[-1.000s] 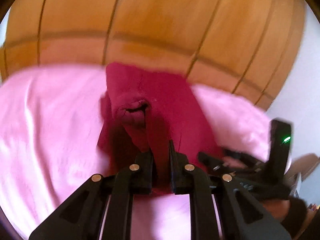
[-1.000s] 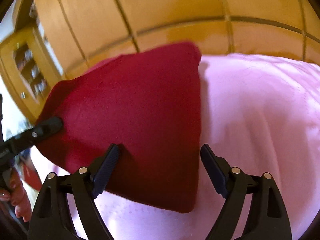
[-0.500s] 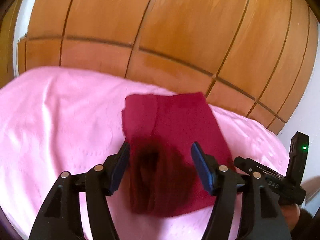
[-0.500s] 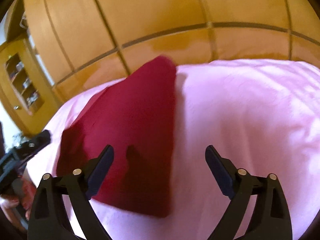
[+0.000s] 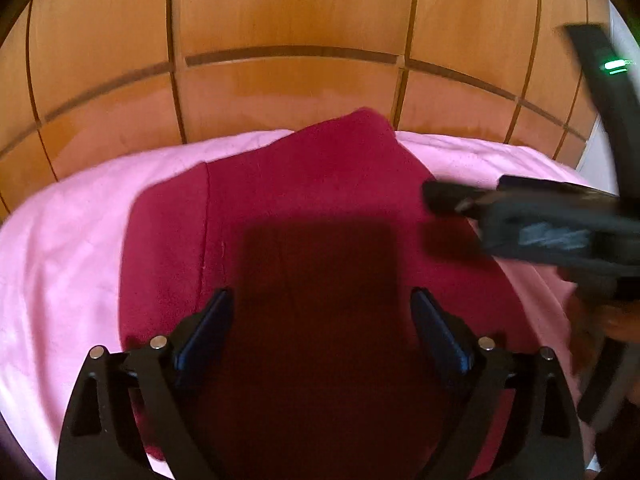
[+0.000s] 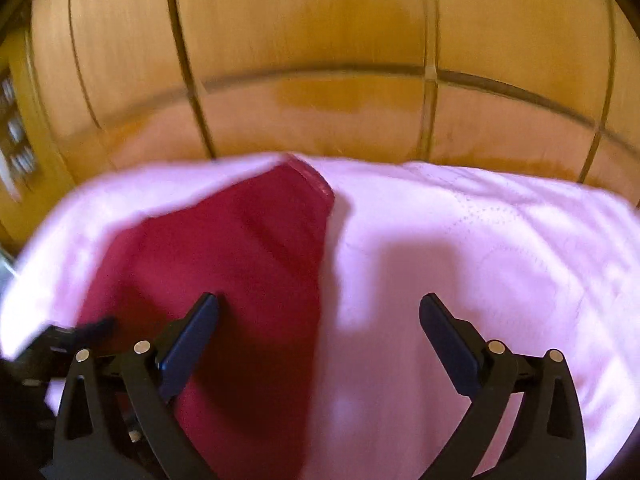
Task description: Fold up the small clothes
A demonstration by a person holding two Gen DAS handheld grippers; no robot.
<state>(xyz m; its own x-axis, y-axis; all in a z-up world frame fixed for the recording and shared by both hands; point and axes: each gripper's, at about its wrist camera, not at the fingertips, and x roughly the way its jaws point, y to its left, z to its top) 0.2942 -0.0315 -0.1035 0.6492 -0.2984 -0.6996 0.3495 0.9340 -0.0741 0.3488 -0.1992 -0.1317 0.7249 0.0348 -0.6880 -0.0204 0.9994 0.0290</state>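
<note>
Dark red garment (image 5: 304, 208), soft knit or fleece with a matte, slightly fuzzy nap, lies flat on a pink bed cover (image 5: 68, 248). Folded shape: broad near the camera, narrowing to a blunt corner at the far end by the wood. One straight vertical seam or fold line runs down its left part in the left wrist view.

Pink cover is smooth cloth with faint stitched, dotted quilting lines (image 6: 492, 216) and soft creases.

Left hand-held gripper (image 5: 322, 320): black jaws spread wide, released, nothing between the pads; it hovers over the near half of the garment and casts a dark rectangular shadow on the cloth.

Right hand-held gripper (image 6: 318, 328): jaws likewise spread wide, gripping nothing. Its left finger (image 6: 188, 340) stands over the red cloth, its right finger over bare pink cover; the garment's right edge runs between them. In the left wrist view its body appears blurred at the garment's right edge, green light lit.

Behind the bed: glossy orange-brown wood panelling (image 5: 288, 20), flat panels split by dark grooves.
</note>
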